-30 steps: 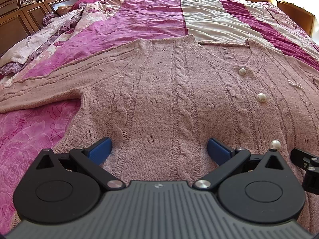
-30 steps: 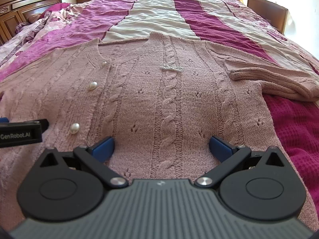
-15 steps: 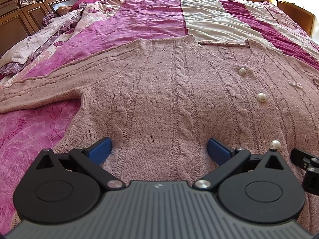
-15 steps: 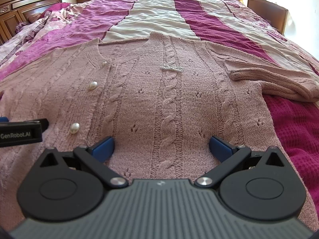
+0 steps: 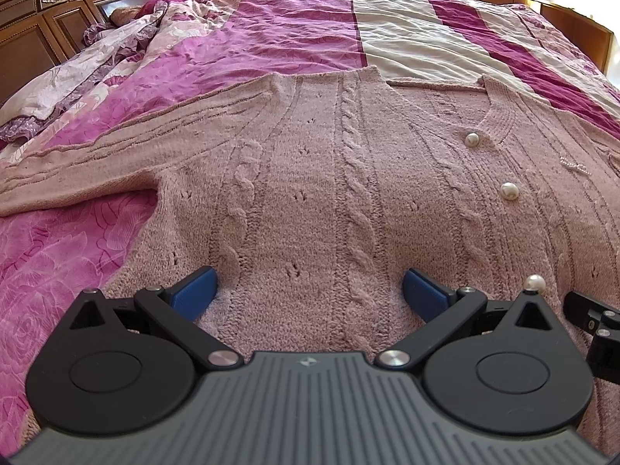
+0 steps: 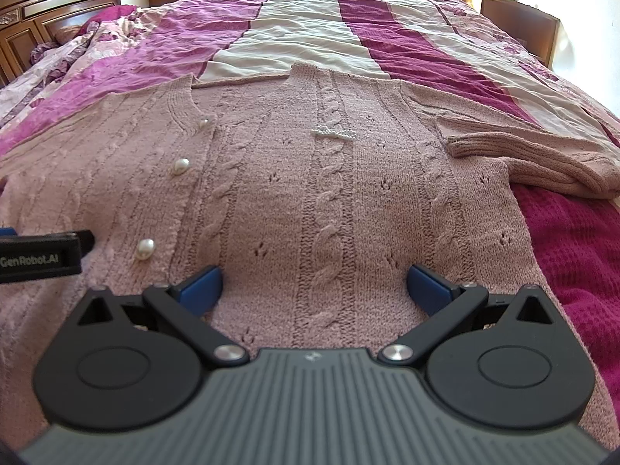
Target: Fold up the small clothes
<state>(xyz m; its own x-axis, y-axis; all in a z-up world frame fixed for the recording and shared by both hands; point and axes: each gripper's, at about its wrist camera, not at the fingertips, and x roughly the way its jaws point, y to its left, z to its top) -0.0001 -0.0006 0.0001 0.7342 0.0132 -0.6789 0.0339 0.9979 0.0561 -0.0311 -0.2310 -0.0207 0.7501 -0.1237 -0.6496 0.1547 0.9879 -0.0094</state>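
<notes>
**Knitted cardigan laid flat, both tongs apart above its hem**

A dusty-pink cable-knit cardigan (image 5: 310,178) is spread front-up across a bed (image 5: 294,27) covered in magenta and grey stripes, filling the middle of both wrist views. Its one sleeve (image 5: 97,162) is stretched toward the left edge of the left view; the other sleeve (image 6: 542,155) is seen doubled back on itself at the right of the right view. Pearl buttons (image 6: 181,166) run down the placket.

The left gripper (image 5: 310,290) is held with its blue pads wide apart at the lower centre of its frame, nothing between them. The right gripper (image 6: 314,285) is likewise spread, over the other half of the hem. Whether the pads are touching the knit or hovering just above it cannot be told from these angles.

The garment is judged soft, light and stretchy, with no stiffness to hold a crease; it is likely to sag and drag if lifted by a single layer. A firmer hold is expected at the ribbed hem corners or the shoulder seams, and the beaded bow (image 6: 333,132) and buttons are best avoided, since they could snag or slip under the pads.
</notes>
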